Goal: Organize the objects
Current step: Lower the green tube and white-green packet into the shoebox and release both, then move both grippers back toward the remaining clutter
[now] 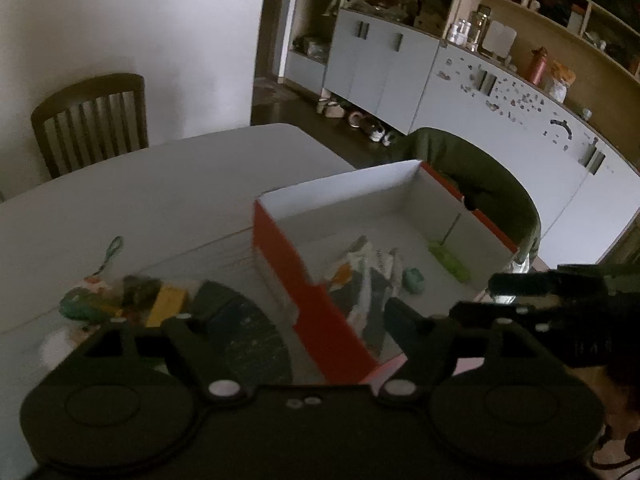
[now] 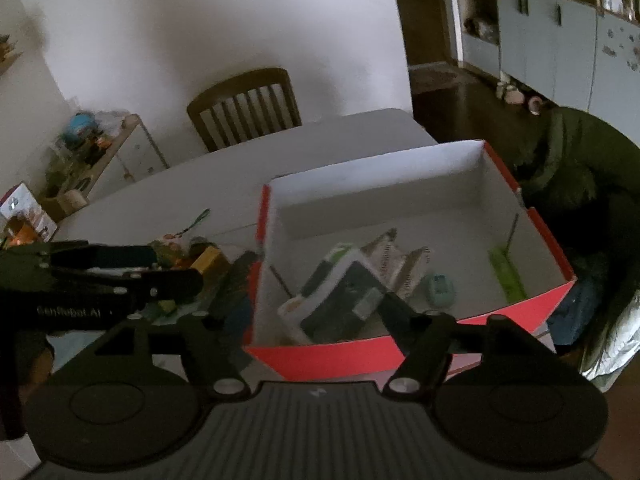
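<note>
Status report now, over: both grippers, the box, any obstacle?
Left gripper open, right gripper open, both empty. Red box holds several items. Loose pile outside box. No obstacle seen.

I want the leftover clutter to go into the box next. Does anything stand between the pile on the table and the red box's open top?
Only the red cardboard box's own side wall separates the pile of small items on the white table. Its open top is uncovered; packets occupy just the near floor.
</note>
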`<action>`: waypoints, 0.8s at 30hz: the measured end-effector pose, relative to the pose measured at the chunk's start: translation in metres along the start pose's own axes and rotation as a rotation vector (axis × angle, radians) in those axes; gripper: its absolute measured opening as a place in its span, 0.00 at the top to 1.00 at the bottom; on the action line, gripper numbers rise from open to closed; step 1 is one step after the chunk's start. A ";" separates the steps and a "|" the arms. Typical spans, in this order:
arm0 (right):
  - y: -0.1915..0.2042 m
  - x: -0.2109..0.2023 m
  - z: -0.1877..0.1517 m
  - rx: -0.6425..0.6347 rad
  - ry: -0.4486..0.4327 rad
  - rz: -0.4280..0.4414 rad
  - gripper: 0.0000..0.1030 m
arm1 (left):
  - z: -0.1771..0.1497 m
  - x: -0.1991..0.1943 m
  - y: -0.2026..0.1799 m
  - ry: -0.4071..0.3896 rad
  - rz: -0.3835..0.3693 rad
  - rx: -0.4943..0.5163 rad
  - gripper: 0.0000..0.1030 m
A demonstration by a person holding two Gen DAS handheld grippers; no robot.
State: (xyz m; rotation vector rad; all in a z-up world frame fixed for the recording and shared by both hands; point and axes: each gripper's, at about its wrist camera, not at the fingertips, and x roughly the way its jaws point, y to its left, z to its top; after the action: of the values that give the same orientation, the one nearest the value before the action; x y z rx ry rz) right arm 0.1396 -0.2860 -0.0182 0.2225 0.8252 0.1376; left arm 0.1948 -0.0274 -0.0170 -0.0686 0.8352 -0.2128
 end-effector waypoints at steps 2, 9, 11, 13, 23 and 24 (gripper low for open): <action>0.011 0.000 -0.004 -0.012 0.001 0.011 0.28 | -0.004 -0.006 0.009 -0.001 0.005 -0.004 0.19; 0.045 0.001 -0.013 -0.023 -0.016 0.031 0.23 | -0.021 -0.023 0.041 -0.009 0.030 -0.018 0.06; 0.054 0.002 -0.014 -0.025 -0.019 0.030 0.23 | -0.025 -0.028 0.051 -0.014 0.033 -0.022 0.01; 0.063 0.003 -0.015 -0.026 -0.020 0.029 0.23 | -0.031 -0.033 0.061 -0.027 0.038 -0.032 0.01; 0.108 0.017 -0.023 -0.061 0.000 0.013 0.23 | -0.058 -0.045 0.105 -0.065 0.071 -0.016 0.01; 0.111 0.019 -0.024 -0.060 0.003 0.012 0.23 | -0.061 -0.046 0.110 -0.065 0.063 -0.014 0.01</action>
State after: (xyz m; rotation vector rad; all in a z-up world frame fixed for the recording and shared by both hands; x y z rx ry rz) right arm 0.1307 -0.1711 -0.0193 0.1709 0.8213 0.1735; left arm 0.1371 0.0908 -0.0407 -0.0619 0.7729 -0.1449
